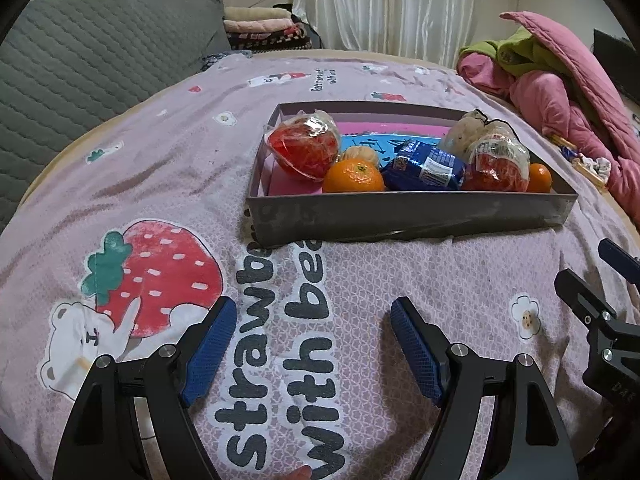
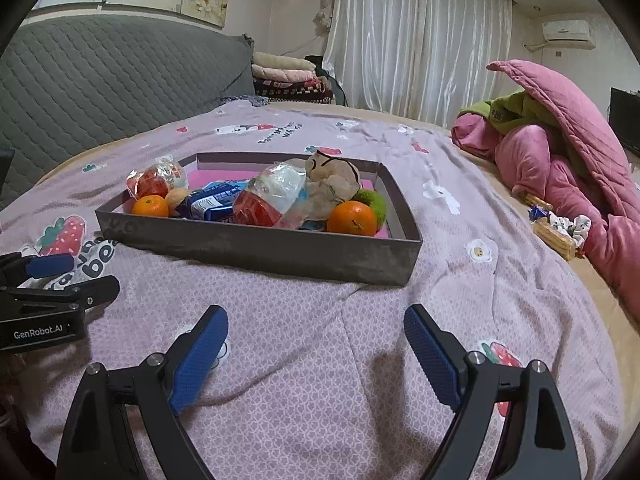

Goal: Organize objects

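A shallow grey box (image 1: 400,216) (image 2: 256,250) sits on the pink bedspread. It holds two red wrapped packs (image 1: 304,148) (image 2: 264,200), two oranges (image 1: 353,178) (image 2: 356,218), a blue snack pack (image 1: 424,166) (image 2: 212,200), a beige crumpled item (image 2: 332,184) and a green item (image 2: 374,202). My left gripper (image 1: 312,312) is open and empty, hovering over the bedspread in front of the box. My right gripper (image 2: 316,320) is open and empty, also in front of the box. Each gripper shows at the edge of the other's view (image 1: 600,292) (image 2: 60,276).
A pile of pink and green bedding (image 2: 560,148) lies at the right. Small wrapped snacks and a patterned cloth (image 2: 560,228) lie beside it. A grey quilted headboard (image 1: 100,64) stands at the left. Folded blankets (image 2: 288,72) are stacked at the back.
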Tool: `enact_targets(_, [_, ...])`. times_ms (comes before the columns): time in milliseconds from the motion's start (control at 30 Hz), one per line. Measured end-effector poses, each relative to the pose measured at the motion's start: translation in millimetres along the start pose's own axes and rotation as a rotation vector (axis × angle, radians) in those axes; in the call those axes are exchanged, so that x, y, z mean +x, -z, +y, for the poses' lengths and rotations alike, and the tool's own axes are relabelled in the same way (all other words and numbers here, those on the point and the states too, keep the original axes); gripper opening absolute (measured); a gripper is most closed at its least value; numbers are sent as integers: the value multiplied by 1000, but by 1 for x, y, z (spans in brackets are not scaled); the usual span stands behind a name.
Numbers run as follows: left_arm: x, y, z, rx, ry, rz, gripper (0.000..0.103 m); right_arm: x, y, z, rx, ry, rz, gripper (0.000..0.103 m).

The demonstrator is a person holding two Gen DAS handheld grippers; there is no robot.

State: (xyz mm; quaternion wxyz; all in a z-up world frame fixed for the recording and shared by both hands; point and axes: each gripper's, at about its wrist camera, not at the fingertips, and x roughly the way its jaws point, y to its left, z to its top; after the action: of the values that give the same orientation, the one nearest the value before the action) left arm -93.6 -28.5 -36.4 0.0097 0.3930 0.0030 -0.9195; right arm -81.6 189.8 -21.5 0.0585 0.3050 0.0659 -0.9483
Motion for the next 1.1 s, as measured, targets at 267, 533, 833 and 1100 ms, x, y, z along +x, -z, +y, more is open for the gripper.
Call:
enact_targets(267, [0,3,0,6,2,-4,81,2,4,-3,11,-4,14,90])
enact_targets(533, [0,3,0,-4,0,-6,80,2,5,-3,5,-7,19,90])
enact_targets(833, [1,3,0,-6,3,-6,80,4,5,-3,8,-5,27,90])
enact_targets(1100, [1,3,0,-2,0,-5,80,5,5,-4,7,-4,29,90])
